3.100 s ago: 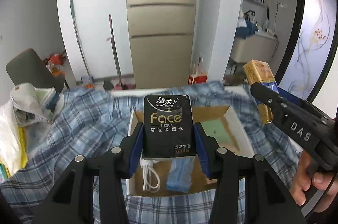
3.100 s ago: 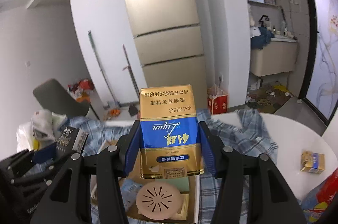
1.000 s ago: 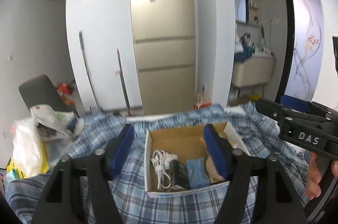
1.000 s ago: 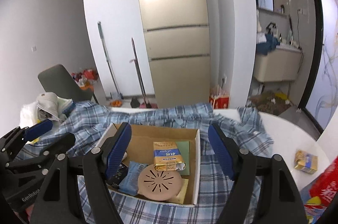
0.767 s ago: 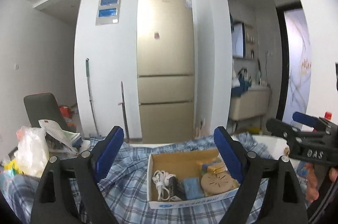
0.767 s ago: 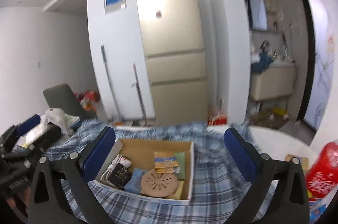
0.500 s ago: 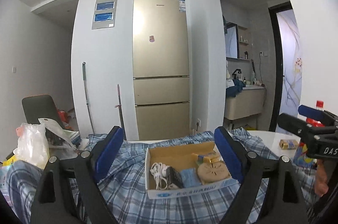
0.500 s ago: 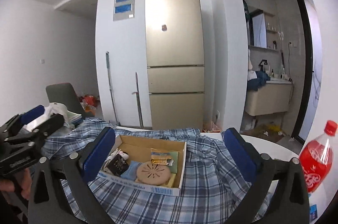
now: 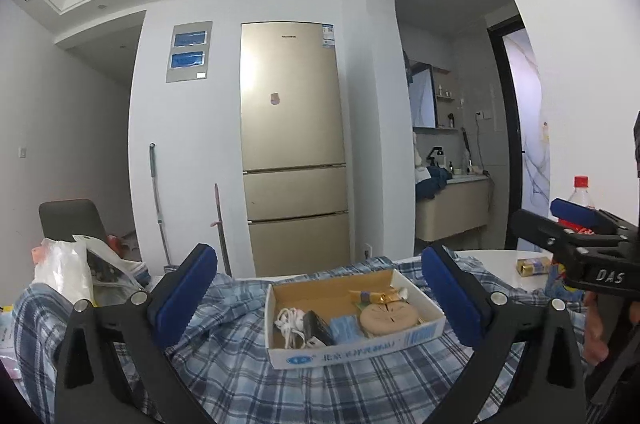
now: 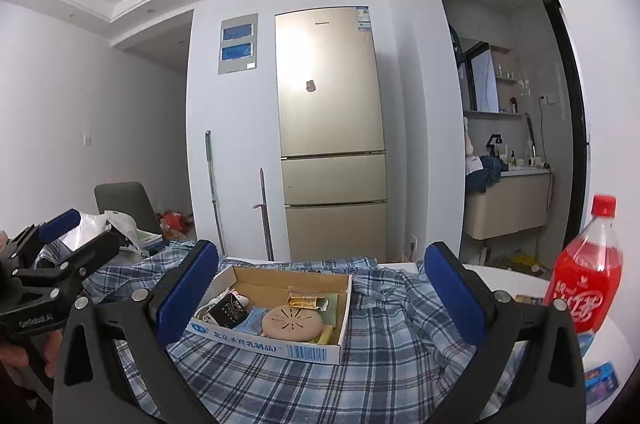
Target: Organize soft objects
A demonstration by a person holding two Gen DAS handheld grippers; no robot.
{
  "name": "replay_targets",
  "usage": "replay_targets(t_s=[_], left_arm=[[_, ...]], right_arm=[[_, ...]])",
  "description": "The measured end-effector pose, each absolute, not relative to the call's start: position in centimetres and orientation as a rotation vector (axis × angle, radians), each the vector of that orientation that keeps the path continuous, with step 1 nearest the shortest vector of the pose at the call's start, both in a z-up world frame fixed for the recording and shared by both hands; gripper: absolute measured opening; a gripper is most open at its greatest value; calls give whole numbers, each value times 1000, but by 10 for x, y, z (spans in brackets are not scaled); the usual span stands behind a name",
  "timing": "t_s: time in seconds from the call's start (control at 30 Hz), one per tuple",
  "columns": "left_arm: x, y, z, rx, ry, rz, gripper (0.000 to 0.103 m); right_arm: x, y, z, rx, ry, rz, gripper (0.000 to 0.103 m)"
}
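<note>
A shallow cardboard box (image 9: 424,308) (image 10: 340,316) sits on a blue plaid cloth (image 9: 240,376) (image 10: 380,364). In it lie a black tissue pack (image 9: 316,326) (image 10: 228,312), a gold-and-blue pack (image 9: 378,297) (image 10: 306,302), a light blue packet (image 9: 345,326) (image 10: 251,321), a round tan disc (image 9: 386,316) (image 10: 292,322) and a white cable (image 9: 288,322). My left gripper (image 9: 320,300) is open and empty, held back from the box. My right gripper (image 10: 322,292) is open and empty, also held back from it.
A red soda bottle (image 10: 586,280) stands at the right on the white table, with a small gold pack (image 9: 534,266) near it. A white plastic bag (image 9: 68,274) lies at the left. A gold fridge (image 9: 294,168) stands behind.
Both grippers let go of their packs into the box, opened wide, and pulled back and up away from the box. The packs now lie in the box.
</note>
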State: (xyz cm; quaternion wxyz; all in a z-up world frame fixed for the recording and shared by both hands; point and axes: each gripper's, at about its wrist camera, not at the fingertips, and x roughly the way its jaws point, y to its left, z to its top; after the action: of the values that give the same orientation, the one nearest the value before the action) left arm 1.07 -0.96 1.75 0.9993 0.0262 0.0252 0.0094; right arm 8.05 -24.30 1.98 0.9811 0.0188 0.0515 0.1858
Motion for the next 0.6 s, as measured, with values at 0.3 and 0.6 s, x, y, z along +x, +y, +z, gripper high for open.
replay_targets(t_s=[0.3, 0.6], left_arm=[[14, -2, -3, 32, 72, 50, 103], [13, 1, -3, 37, 78, 51, 103]], right_arm=[[80, -239, 0, -3, 108, 349, 103], [72, -242, 2, 1, 71, 347, 103]])
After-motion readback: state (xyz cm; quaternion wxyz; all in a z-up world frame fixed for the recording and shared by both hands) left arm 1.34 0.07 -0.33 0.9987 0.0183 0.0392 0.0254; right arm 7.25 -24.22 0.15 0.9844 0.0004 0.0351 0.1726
